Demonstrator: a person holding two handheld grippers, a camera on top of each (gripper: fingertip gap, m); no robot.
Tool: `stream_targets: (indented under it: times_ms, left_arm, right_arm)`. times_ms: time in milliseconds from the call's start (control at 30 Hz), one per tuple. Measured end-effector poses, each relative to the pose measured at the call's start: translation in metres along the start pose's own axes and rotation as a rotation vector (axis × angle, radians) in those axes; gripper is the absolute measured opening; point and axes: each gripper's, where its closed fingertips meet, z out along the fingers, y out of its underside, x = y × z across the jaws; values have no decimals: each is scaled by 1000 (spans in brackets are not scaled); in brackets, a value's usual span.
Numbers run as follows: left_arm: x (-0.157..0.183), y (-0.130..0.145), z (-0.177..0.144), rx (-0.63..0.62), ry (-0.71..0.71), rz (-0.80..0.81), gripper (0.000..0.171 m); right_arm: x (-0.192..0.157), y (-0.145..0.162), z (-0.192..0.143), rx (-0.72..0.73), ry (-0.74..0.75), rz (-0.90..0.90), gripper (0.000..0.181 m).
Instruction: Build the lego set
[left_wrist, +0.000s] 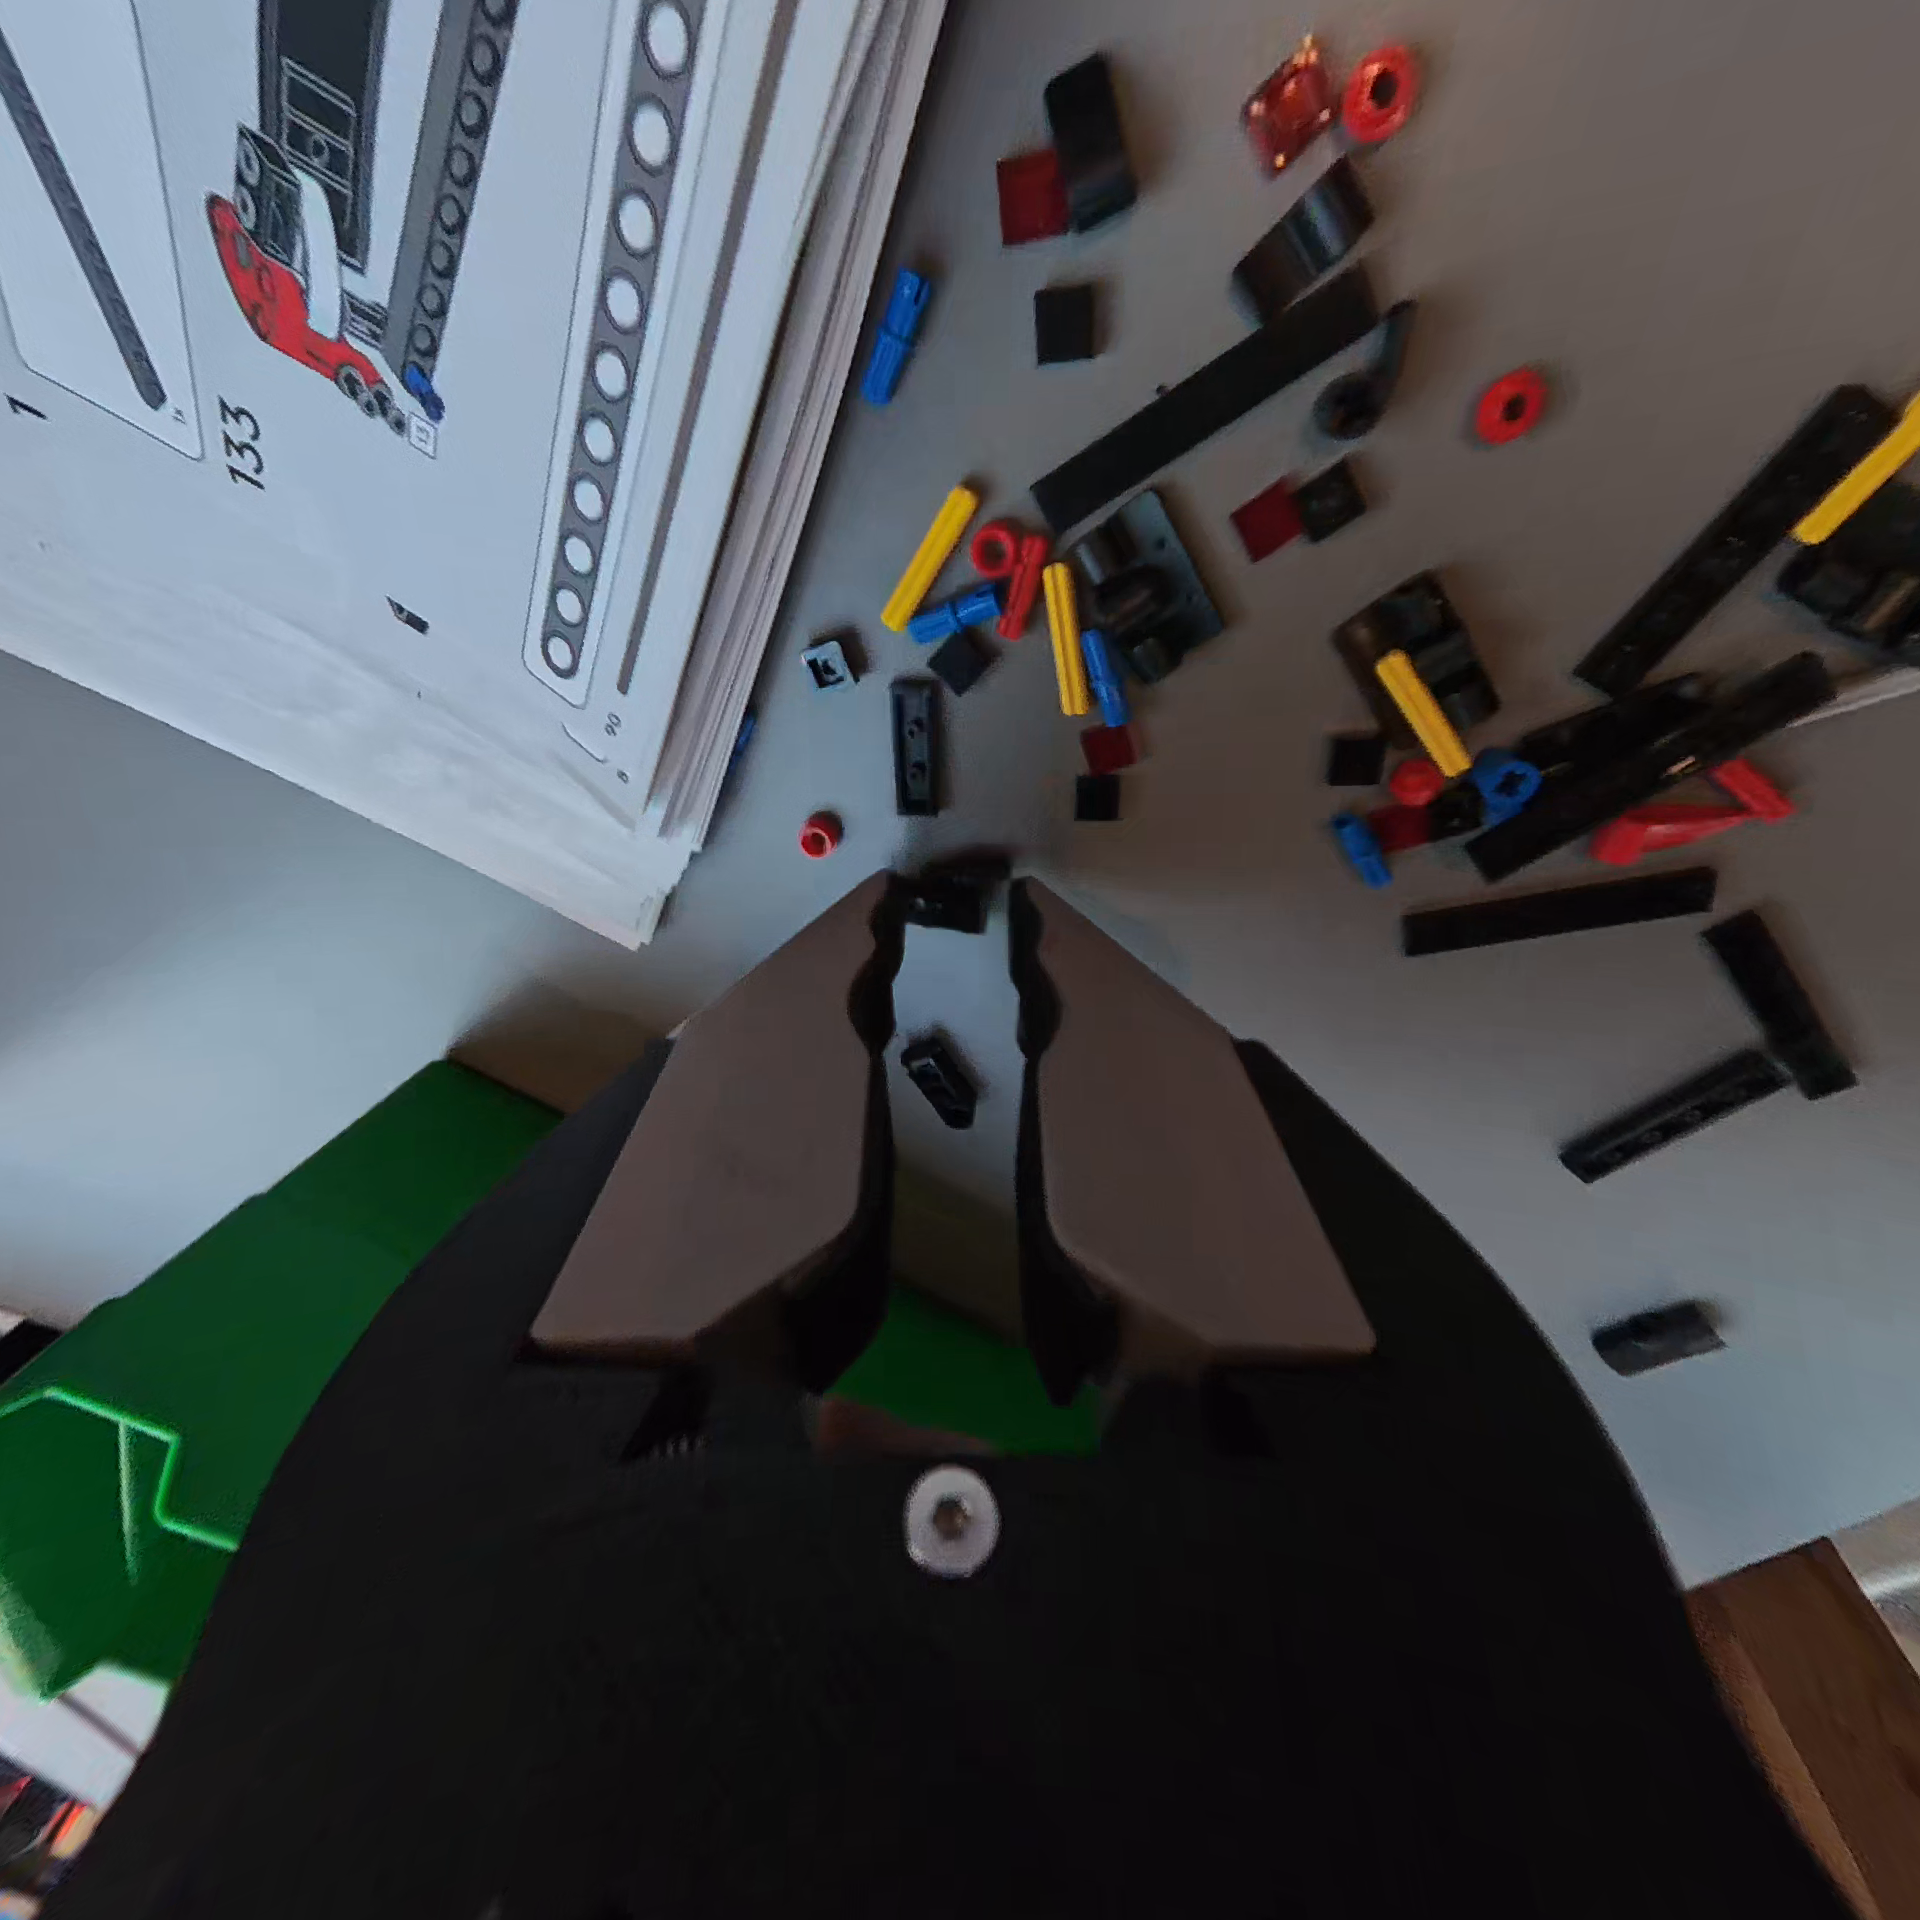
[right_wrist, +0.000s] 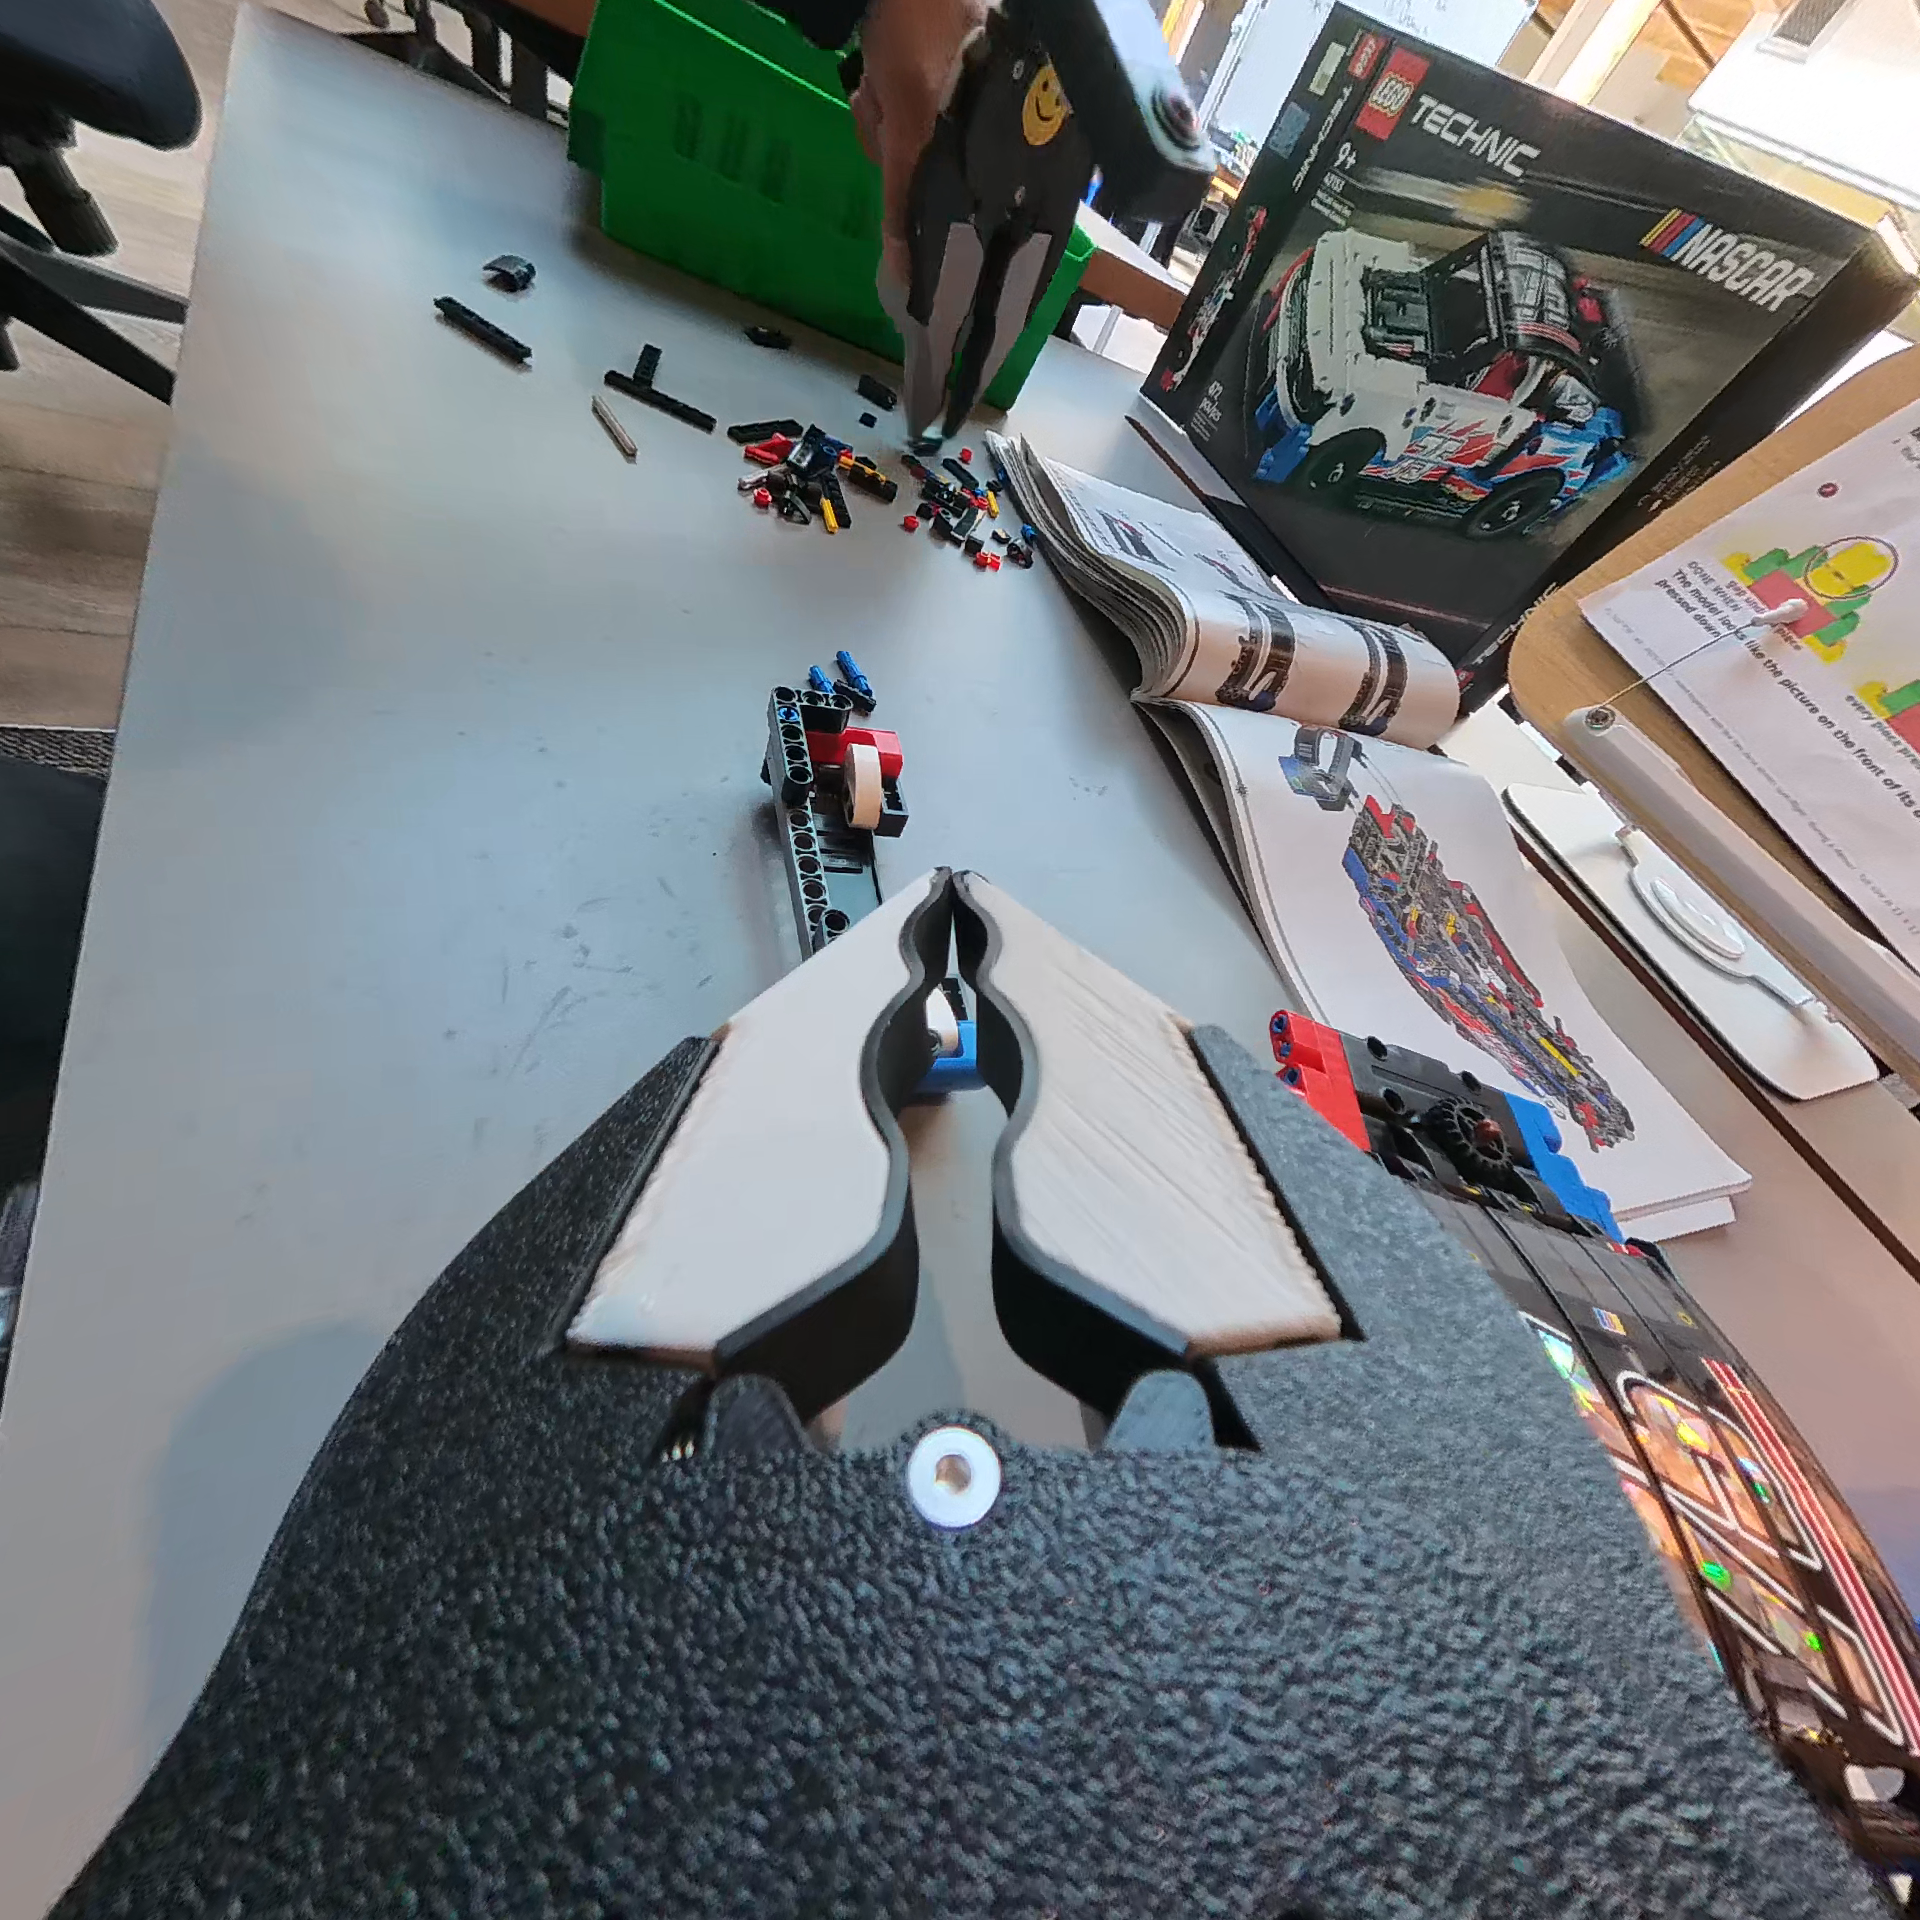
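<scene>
Between the jaws of the left gripper (left_wrist: 951, 894), held a little apart, sits a small black lego plate (left_wrist: 951, 896) on the grey tabletop (left_wrist: 1351, 1299), just beside the open paper instruction booklet (left_wrist: 416, 416); I judge it is being picked for the next step. Right gripper (right_wrist: 951, 883) has jaws closed at the tips, empty, waiting near the half-built grey beam assembly (right_wrist: 831, 800).

left downward, right forward, sharing loose bricks (left_wrist: 1060, 623)
</scene>
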Motion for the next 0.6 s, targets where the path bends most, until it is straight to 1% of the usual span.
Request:
stream_targets:
  times_ms: [67,133,167,267,333,433,600]
  left_arm:
    - [0,-8,0,45,26,-19,19]
    - [-2,-3,5,2,16,-7,18]
    - [0,-1,6,-6,22,0,14]
    - [2,-2,5,0,25,-3,17]
    - [1,-4,3,10,7,3,16]
    - [3,0,6,-17,6,11,16]
    - [5,0,6,-12,10,2,14]
  right_arm:
    - [0,0,0,3,-1,2,0]
    - [0,-1,-1,6,-2,5,0]
    - [0,-1,-1,9,-2,6,0]
    - [1,-3,-2,22,-3,12,0]
    - [1,-3,-3,28,-2,13,0]
    - [1,-4,-3,32,-3,13,0]
    - [1,-4,-4,34,-2,13,0]
